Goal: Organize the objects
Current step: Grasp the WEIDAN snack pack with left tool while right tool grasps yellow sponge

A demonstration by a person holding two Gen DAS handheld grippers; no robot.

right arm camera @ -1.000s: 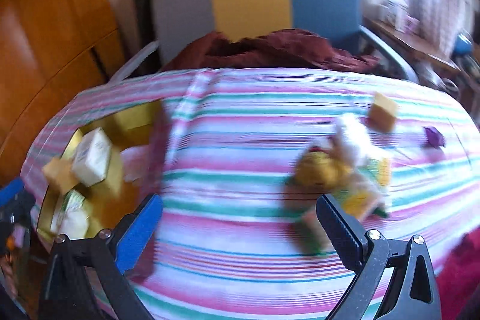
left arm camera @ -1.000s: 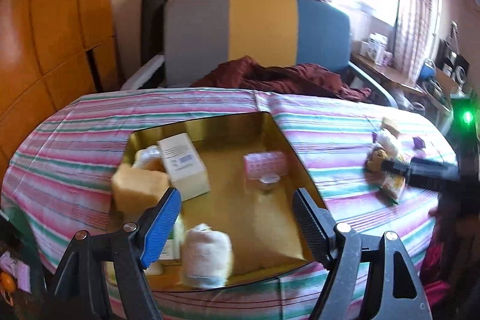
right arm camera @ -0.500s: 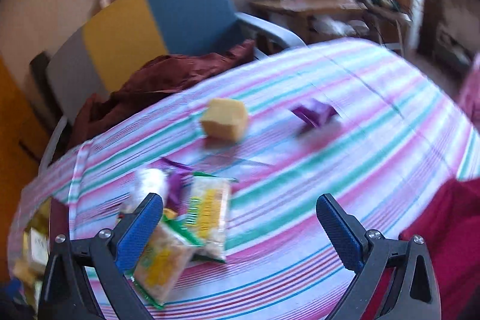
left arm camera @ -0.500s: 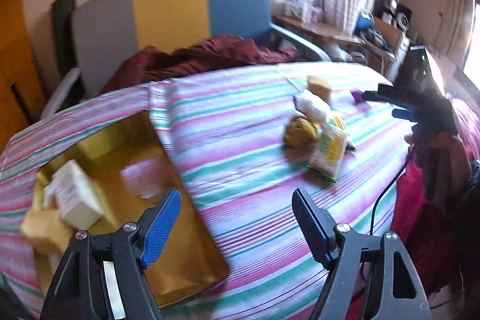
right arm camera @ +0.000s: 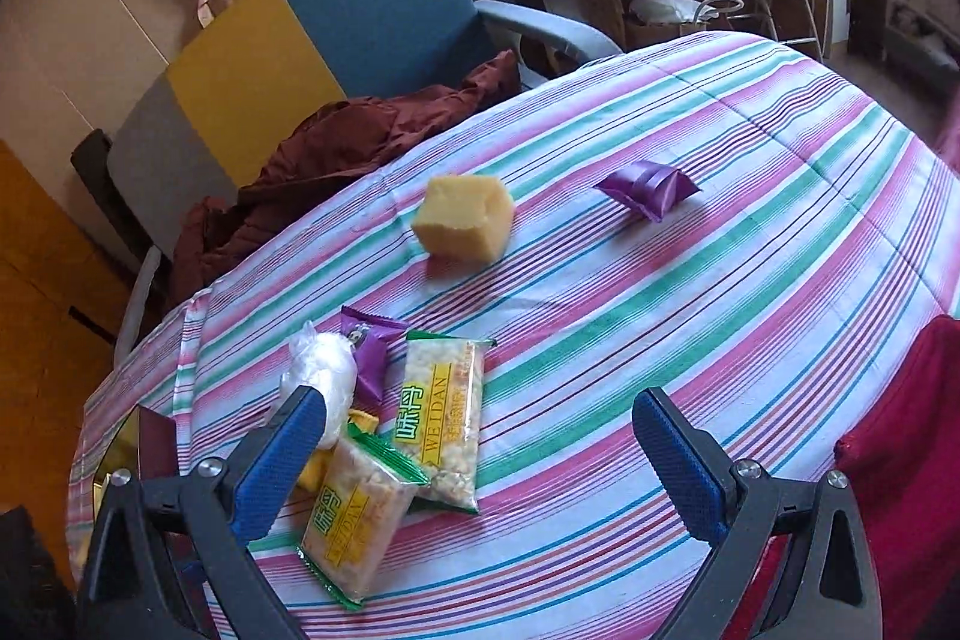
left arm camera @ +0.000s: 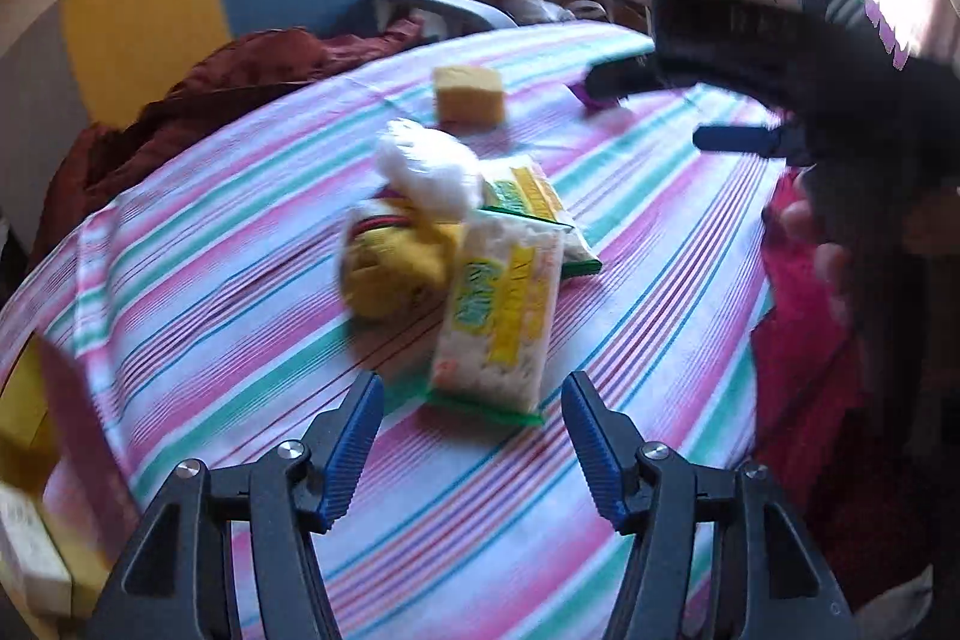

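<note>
On the bench (right arm camera: 750,196), under a cloth striped in pink, green and white, a small heap of snacks lies near the left edge. Two flat, crinkly plastic snack packets (right arm camera: 441,418) with green borders, yellow labels and pale puffed grains showing through lie side by side, one overlapping the other; in the left wrist view the nearer packet (left arm camera: 498,322) sits just ahead of the left tool (left arm camera: 471,436), whose blue ribbed pads are closing with nothing between them yet. A soft white bundle in clear film (right arm camera: 318,370) and a yellow rounded thing (left arm camera: 390,268), blurred, touch the packets, and a glossy purple wrapper (right arm camera: 372,349) pokes out between them. Farther back, well apart from the heap, stands a spongy yellow cube (right arm camera: 465,217) with a porous surface, and to its right a small shiny purple pillow-shaped sachet (right arm camera: 648,187). The right tool (right arm camera: 480,454) hangs above the cloth with its pads wide apart and empty, its left pad over the white bundle. Beyond the bench a chair (right arm camera: 336,16) with grey, yellow and blue panels carries a rumpled dark red cloth (right arm camera: 360,136).
</note>
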